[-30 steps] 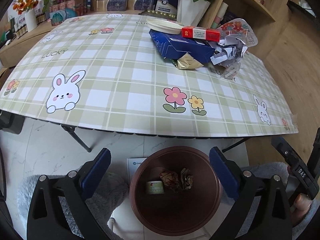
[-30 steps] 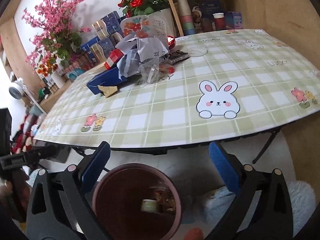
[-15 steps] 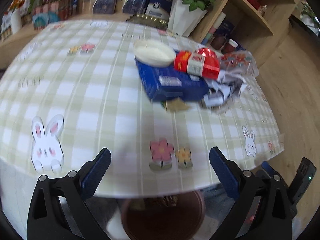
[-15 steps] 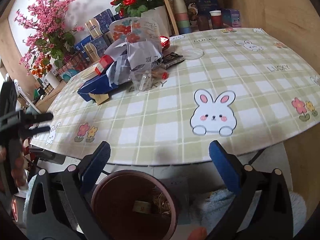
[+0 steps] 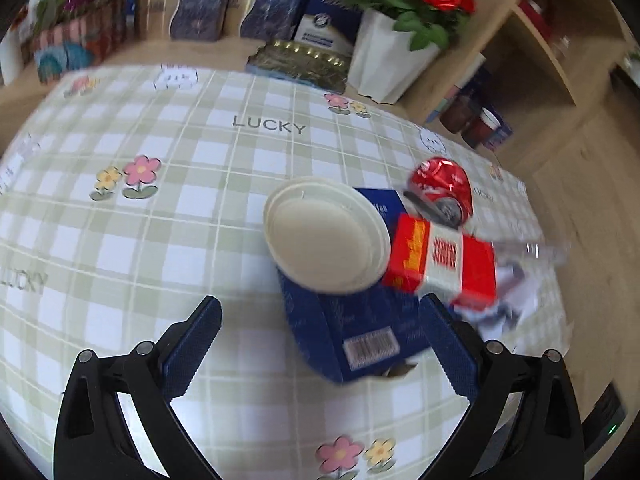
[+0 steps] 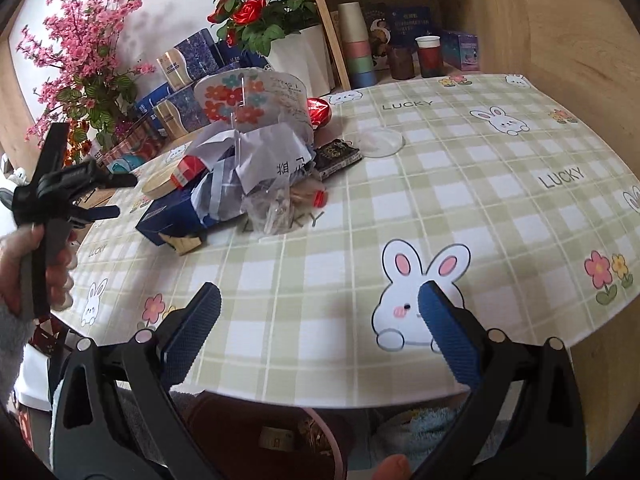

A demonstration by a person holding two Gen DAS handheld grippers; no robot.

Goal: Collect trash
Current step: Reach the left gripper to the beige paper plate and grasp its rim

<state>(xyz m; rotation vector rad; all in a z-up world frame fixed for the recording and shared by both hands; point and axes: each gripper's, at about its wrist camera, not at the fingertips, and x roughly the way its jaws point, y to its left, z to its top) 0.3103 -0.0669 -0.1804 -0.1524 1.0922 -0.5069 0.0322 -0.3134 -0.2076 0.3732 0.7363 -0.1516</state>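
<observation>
Both tongs gape empty, left tongs [image 5: 320, 320] just above blue box [image 5: 356, 328].

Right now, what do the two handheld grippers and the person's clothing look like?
Both the left gripper and right gripper have black frames with silver rivets and blue textured finger pads. A fuzzy grey sleeve shows at the left hand.

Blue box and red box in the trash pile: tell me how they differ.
The blue box is the larger one and lies on the tablecloth; the red box is smaller and rests on top of it. The blue box is dark blue with a white barcode label; the red box is red with a white band. The blue box also carries a white paper plate; the red box carries nothing. Both are cardboard and lie flat.
</observation>
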